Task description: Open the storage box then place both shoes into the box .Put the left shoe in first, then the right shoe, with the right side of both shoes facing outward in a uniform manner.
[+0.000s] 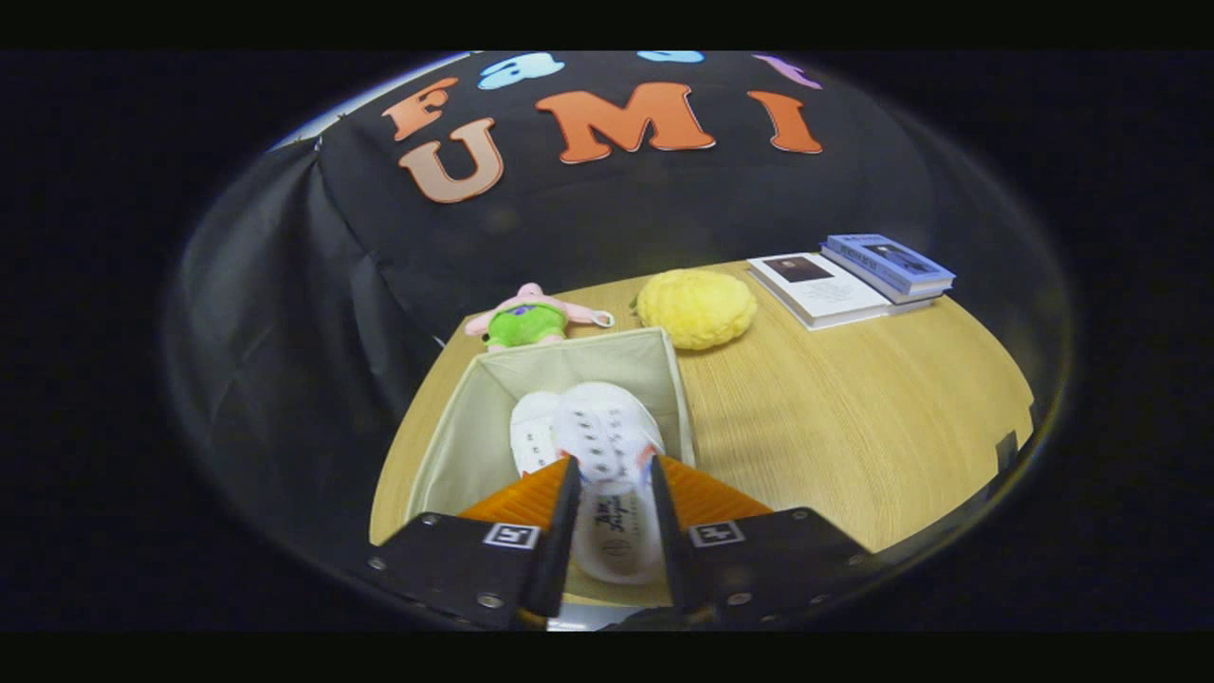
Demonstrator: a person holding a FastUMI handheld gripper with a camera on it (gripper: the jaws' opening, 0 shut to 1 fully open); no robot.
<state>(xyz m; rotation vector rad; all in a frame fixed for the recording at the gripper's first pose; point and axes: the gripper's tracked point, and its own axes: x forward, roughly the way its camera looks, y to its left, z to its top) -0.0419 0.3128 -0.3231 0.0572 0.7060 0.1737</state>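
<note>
The open beige fabric storage box stands on the wooden table just ahead of my fingers. One white shoe lies inside it, toward the left wall. A second white shoe with dark eyelets sits beside it on the right, toe pointing into the box and heel end toward me. My gripper is shut on this second shoe, one finger pressing each side near its middle. The box floor under the shoes is hidden.
Behind the box lies a pink and green plush toy, with a round yellow plush to its right. A white book and a blue one lie at the back right. Bare wooden table stretches right of the box.
</note>
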